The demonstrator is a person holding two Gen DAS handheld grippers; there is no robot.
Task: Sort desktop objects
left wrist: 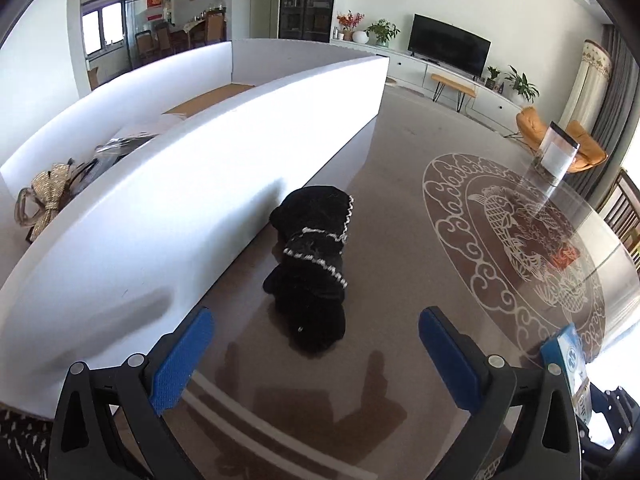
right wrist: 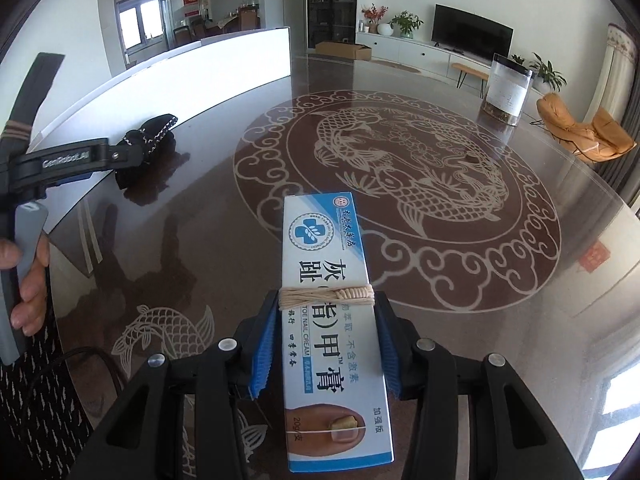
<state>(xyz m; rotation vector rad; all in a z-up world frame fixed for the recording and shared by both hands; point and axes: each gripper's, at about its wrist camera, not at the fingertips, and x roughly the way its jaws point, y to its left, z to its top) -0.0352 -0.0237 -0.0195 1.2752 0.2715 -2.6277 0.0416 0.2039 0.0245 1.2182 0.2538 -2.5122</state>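
Observation:
A black fabric item with white stitched trim (left wrist: 312, 264) lies on the brown glass table beside the white box's wall (left wrist: 192, 184). My left gripper (left wrist: 316, 356) is open, its blue pads either side of the near end of the fabric, just short of it. My right gripper (right wrist: 326, 344) is shut on a white and blue nail cream box (right wrist: 328, 312) bound with beige string, held above the table. The fabric also shows in the right wrist view (right wrist: 148, 140), partly hidden by the left gripper's body (right wrist: 64, 164). The cream box's end shows in the left wrist view (left wrist: 568, 360).
Inside the white box lie a woven straw bow (left wrist: 48, 200) and a clear plastic packet (left wrist: 120, 146). A clear jar with a black lid (right wrist: 506, 90) stands at the table's far right. The table carries a fish pattern (right wrist: 400, 168). A hand (right wrist: 28, 280) holds the left gripper's handle.

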